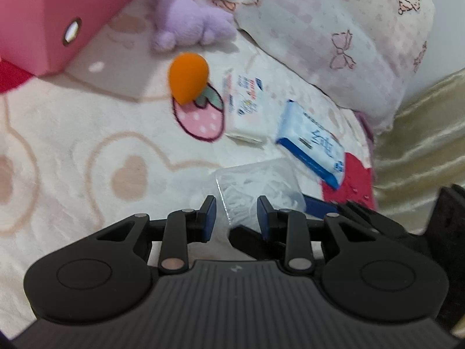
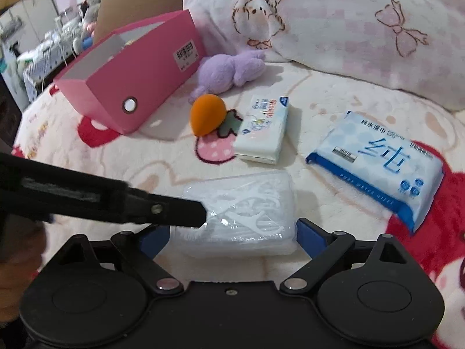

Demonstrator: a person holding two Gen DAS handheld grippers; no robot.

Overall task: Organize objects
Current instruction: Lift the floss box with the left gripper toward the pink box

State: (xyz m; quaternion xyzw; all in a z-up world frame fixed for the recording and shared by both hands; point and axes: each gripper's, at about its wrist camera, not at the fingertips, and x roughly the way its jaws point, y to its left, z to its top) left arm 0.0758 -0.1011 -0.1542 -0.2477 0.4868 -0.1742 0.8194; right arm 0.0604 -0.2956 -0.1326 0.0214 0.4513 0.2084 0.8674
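A clear plastic box of white floss picks (image 2: 241,203) lies low in the right wrist view on the fleece blanket. My right gripper (image 2: 232,237) spans it, a blue pad against each short end, though the left pad is partly hidden. My left gripper reaches in from the left, and its black fingertip (image 2: 191,215) sits at the box's near left corner. In the left wrist view the left gripper (image 1: 237,215) stands nearly shut with the edge of the clear box (image 1: 261,180) pinched between its blue pads. A blue pad (image 1: 316,207) of the right gripper shows at the box's far side.
An open pink storage box (image 2: 139,67) stands at the back left. Between it and the clear box lie an orange sponge (image 2: 207,113), a white tissue pack (image 2: 263,128), a blue wet-wipes pack (image 2: 377,163) and a purple plush toy (image 2: 229,69). A pillow (image 2: 348,23) bounds the back.
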